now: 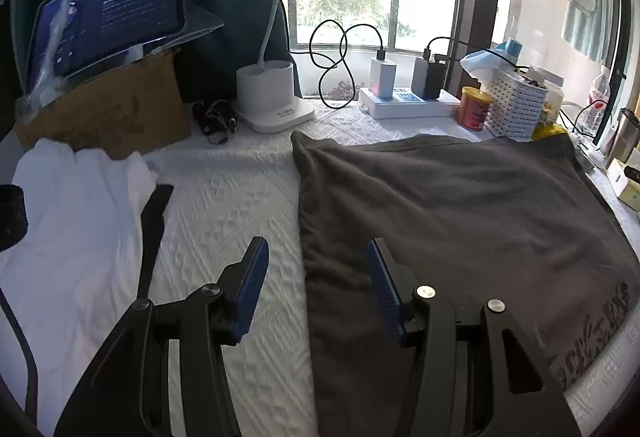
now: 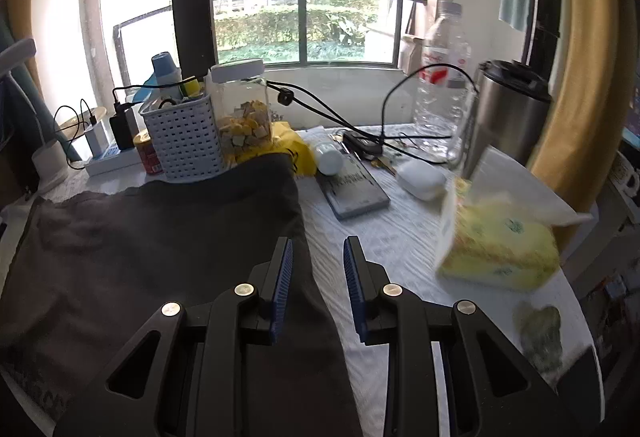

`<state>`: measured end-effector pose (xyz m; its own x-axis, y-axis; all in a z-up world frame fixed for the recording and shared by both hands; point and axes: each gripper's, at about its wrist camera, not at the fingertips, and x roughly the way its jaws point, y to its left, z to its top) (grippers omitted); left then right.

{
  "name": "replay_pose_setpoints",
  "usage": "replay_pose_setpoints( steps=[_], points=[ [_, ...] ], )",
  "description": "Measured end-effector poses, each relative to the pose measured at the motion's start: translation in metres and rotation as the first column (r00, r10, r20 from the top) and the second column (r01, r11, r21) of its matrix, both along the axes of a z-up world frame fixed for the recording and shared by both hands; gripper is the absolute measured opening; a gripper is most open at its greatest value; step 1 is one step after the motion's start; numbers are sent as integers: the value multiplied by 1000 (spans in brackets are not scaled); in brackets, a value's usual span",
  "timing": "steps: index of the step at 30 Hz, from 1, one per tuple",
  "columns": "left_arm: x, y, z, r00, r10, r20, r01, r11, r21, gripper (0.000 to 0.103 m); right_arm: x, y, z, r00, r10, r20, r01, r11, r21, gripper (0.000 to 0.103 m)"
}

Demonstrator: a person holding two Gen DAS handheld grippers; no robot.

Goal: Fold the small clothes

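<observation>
Dark shirt spread flat, both grippers empty at its side edges.

Your dark shirt point(image 1: 460, 221) lies flat on the white textured tablecloth point(image 1: 232, 205), filling the left view from 12 to 4 o'clock, with a white garment point(image 1: 76, 221) at 9 o'clock. Your left gripper point(image 1: 316, 289) hangs spread over the shirt's left edge, pinching nothing; your right gripper point(image 2: 316, 285) stands narrower but still parted over the right edge, also empty. The risk, as I judge it: a fold swung toward 12 o'clock could sweep the hem into the white basket point(image 2: 184, 141) or snack jar point(image 2: 244, 117), which the shirt's far edge seems to touch, and snag the black cables point(image 2: 340, 117). A pale print at the shirt's near hem point(image 1: 592, 333) and the water bottle's point(image 2: 440, 77) red label are too blurred to read.
</observation>
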<state>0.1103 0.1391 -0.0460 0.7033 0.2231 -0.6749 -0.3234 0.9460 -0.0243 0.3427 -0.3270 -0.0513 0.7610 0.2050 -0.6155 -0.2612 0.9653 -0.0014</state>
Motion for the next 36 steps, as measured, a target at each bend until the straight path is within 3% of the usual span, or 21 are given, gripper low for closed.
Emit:
replay_pose_setpoints(
  steps=[10,16,19,24,29,33,36],
  points=[
    [-29,-11,-2,1000,-25,15,26,999,-37,51,-44,-35,-11,999,-38,-9,38,999,1,29],
    [-47,-21,-1,999,-48,24,49,998,-43,51,-67,-51,-27,998,-15,-62,13,999,-30,30],
    [-58,-21,-5,999,-38,25,40,996,-77,52,-76,-56,-37,995,3,-101,-6,1000,-30,49],
    [-74,-22,-13,999,-36,6,37,991,-125,52,-92,-61,-54,992,7,-126,-10,1000,-19,49],
    [-93,-18,-23,999,-32,26,38,968,-248,52,-103,-61,-59,991,9,-137,-11,1000,-10,49],
    [-97,-22,-35,998,-52,-20,44,958,-282,52,-111,-60,-66,987,25,-158,-24,1000,9,49],
    [-100,-27,-42,997,-64,-53,48,964,-262,52,-119,-59,-71,987,22,-158,-18,999,30,49]
  ],
)
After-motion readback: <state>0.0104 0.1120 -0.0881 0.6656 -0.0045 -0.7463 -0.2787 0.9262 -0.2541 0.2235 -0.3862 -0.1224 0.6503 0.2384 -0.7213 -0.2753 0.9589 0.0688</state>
